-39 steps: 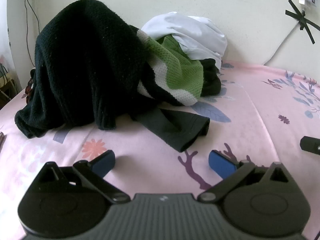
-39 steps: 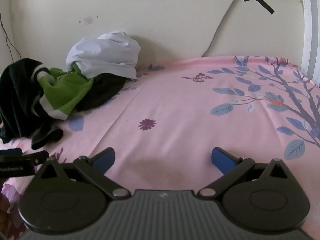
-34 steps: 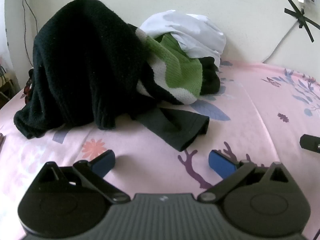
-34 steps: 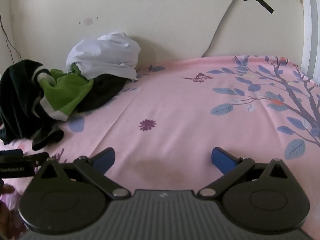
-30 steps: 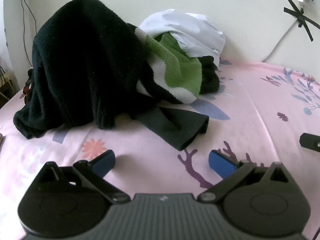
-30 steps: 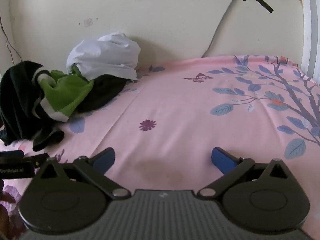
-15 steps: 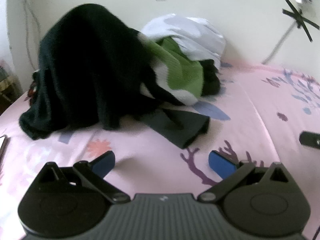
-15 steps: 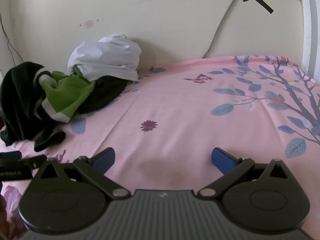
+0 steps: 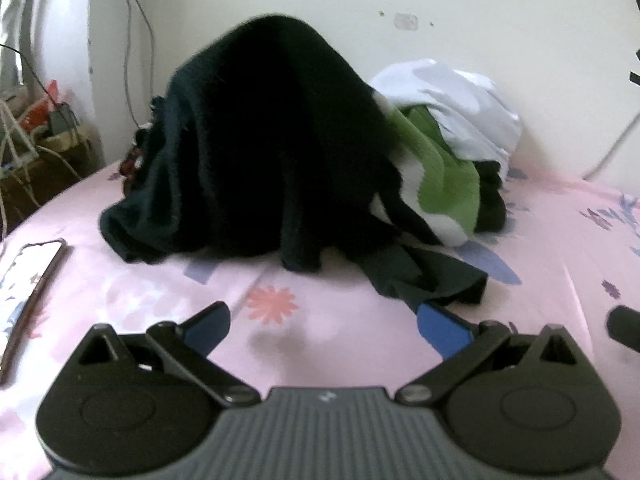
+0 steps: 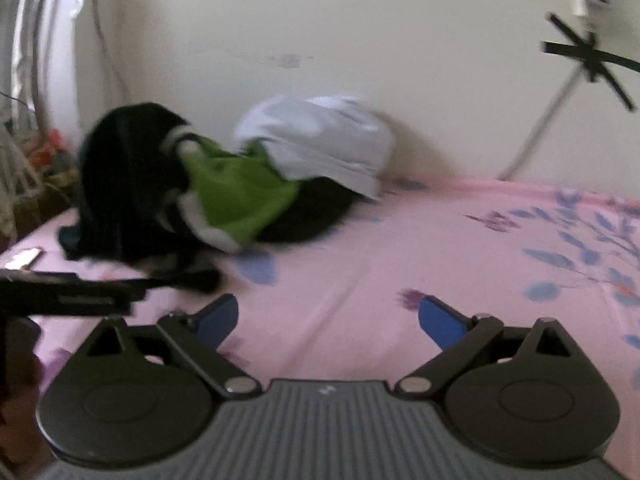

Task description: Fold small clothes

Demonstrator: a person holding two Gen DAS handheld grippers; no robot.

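A heap of clothes lies on the pink flowered bed sheet against the wall. It holds a black knitted garment, a green and white knit, a white garment on top, and a flat dark piece sticking out in front. My left gripper hovers open just before that dark piece, its right fingertip close to the cloth's edge. My right gripper is over bare sheet to the right of the heap; its jaws are closing with nothing between them.
A phone lies on the sheet at the left edge. Cluttered wires and boxes stand beyond the bed's left side. A cable and a black tape cross hang on the wall. The left gripper's body shows low left in the right wrist view.
Both views have swung left, so the heap sits further right and the phone and clutter have come into sight. The right gripper's jaws stand slightly narrower. The clothes have not moved.
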